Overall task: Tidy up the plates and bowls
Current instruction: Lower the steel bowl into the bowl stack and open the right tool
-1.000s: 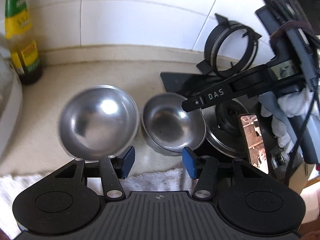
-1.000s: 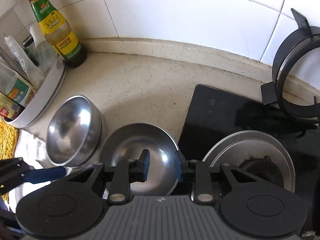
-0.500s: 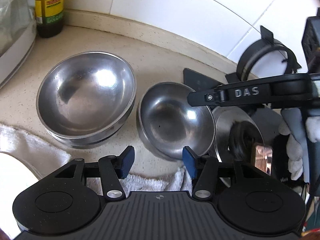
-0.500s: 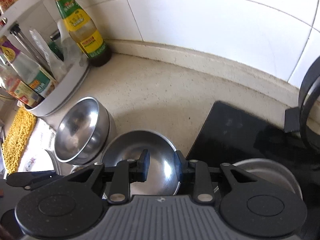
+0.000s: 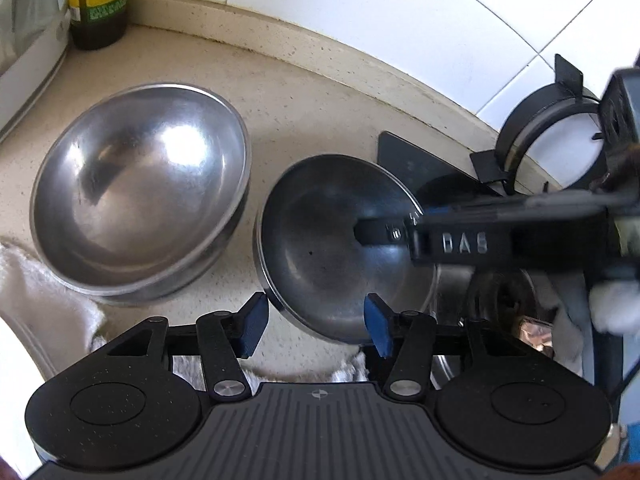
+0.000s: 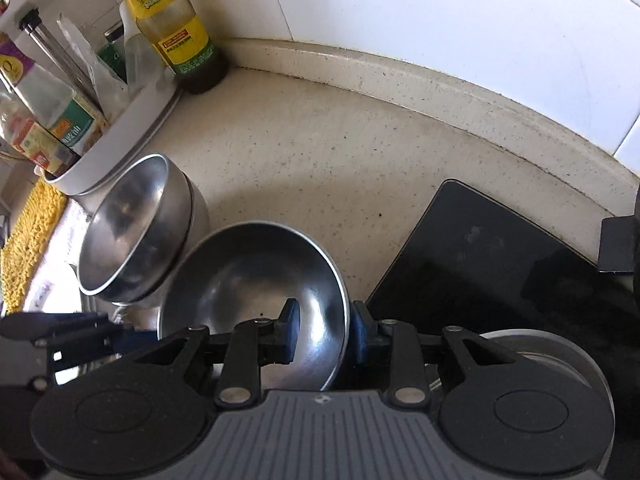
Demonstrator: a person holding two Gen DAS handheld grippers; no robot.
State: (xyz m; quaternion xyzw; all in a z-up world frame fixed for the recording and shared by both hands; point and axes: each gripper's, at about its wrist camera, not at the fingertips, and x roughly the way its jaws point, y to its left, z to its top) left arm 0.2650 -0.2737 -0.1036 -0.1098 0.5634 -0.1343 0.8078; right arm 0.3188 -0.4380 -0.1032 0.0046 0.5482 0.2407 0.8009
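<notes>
Right gripper (image 6: 322, 338) pinches the small bowl (image 6: 248, 280) by its right rim w/ stacked bowls (image 6: 136, 228) just to its left; left gripper (image 5: 316, 326) spread, idle.

Bare counter (image 6: 320, 152) behind 2 bowl stacks (image 6: 136, 232), bottle (image 6: 176, 28) and caddy (image 6: 120, 136) crowding left, stove (image 6: 500, 264) right.

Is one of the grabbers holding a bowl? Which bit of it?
Yes. The right gripper pinches the smaller steel bowl by its rim, one finger inside and one outside. The left gripper is open, holding nothing.
</notes>
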